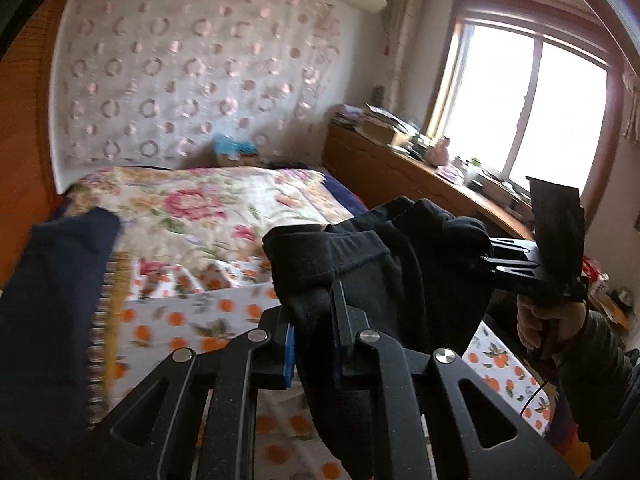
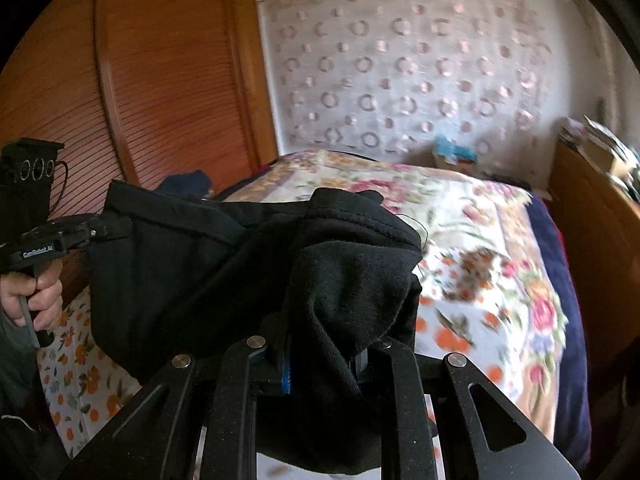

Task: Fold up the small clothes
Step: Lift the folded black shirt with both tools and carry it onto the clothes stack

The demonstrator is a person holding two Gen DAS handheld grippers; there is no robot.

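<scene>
black garment (image 1: pixel 372 264) hangs clamped between left gripper (image 1: pixel 314 320) and right gripper (image 2: pixel 320 344); bunched cloth may slip, skewing the fold.

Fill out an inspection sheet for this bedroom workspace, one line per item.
Surface: bed under an orange-print sheet, with a floral quilt further back.
Job's things: black garment held up off the bed, stretched between both grippers; a dark blue cloth lies at the bed's edge.
Clutter: wooden desk piled with papers and small items.
Grippers: left gripper shut on the garment; right gripper shut on the garment.
Cables: thin black wire hanging below the hand that holds the right gripper.
Surroundings: patterned wall hanging, wooden slatted door, bright window.
</scene>
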